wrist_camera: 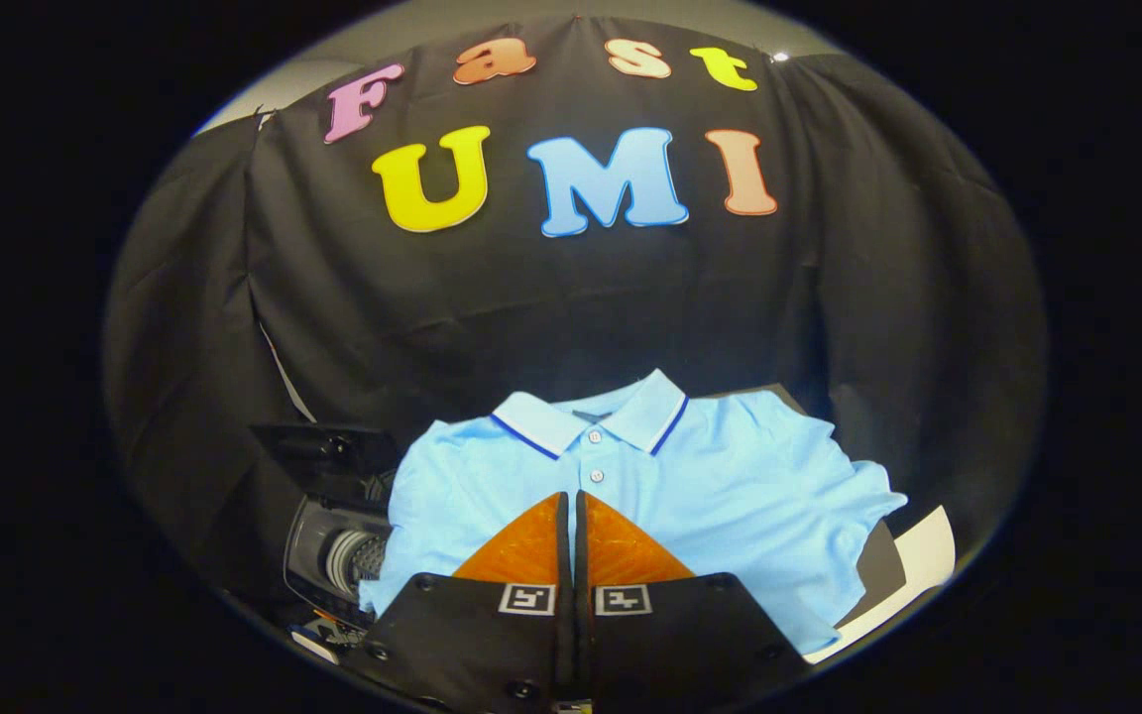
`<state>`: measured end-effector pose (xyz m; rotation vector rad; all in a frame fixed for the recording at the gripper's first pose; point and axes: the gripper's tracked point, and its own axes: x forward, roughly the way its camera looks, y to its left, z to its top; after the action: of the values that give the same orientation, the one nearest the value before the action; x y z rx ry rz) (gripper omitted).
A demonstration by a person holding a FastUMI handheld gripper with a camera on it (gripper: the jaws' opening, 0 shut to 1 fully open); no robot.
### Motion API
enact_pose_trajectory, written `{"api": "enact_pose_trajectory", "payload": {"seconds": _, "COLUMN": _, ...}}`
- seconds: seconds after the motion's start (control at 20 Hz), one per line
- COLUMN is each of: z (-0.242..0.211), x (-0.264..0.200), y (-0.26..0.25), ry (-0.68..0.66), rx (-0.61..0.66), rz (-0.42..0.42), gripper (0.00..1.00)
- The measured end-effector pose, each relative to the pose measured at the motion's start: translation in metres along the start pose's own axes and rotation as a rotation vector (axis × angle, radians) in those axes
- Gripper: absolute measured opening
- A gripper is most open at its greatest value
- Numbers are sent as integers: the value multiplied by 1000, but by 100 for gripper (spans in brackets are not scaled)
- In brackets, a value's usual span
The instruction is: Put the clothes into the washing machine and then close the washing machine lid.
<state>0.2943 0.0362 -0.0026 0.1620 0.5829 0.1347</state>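
Note:
A light blue polo shirt (730, 476) lies spread flat on a dark surface, collar toward the booth wall, buttons down its front. My gripper (572, 496) hovers over the shirt's lower front with its two fingers pressed together, nothing held between them. To the left of the shirt and lower down sits the washing machine (338, 550), its lid (318, 446) raised and the drum opening showing beside the shirt's left sleeve.
The dark table (883, 565) under the shirt ends at the right, where a white sheet or board (918, 560) pokes out beneath its edge. The black cloth wall stands close behind the shirt.

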Motion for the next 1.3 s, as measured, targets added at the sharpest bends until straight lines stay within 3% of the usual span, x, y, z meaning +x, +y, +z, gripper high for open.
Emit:
{"api": "enact_pose_trajectory", "payload": {"seconds": 0.2, "z": 26, "x": -13, "y": 12, "ry": -30, "rx": -6, "rz": 20, "gripper": 1}}
{"api": "enact_pose_trajectory", "payload": {"seconds": 0.4, "z": -17, "x": 5, "y": 13, "ry": 150, "rx": 21, "rz": 29, "gripper": 2}}
{"api": "enact_pose_trajectory", "payload": {"seconds": 0.55, "z": -46, "x": 22, "y": -6, "ry": 198, "rx": -22, "rz": -45, "gripper": 97}}
{"api": "enact_pose_trajectory", "payload": {"seconds": 0.7, "z": -88, "x": 34, "y": -14, "ry": 278, "rx": -65, "rz": -91, "gripper": 96}}
{"api": "enact_pose_trajectory", "payload": {"seconds": 0.95, "z": -86, "x": 33, "y": -12, "ry": 282, "rx": -98, "rz": -83, "gripper": 98}}
{"api": "enact_pose_trajectory", "payload": {"seconds": 1.25, "z": -83, "x": 39, "y": -9, "ry": 243, "rx": -97, "rz": -67, "gripper": 17}}
{"api": "enact_pose_trajectory", "payload": {"seconds": 1.3, "z": -82, "x": 39, "y": -8, "ry": 226, "rx": -88, "rz": -71, "gripper": 17}}
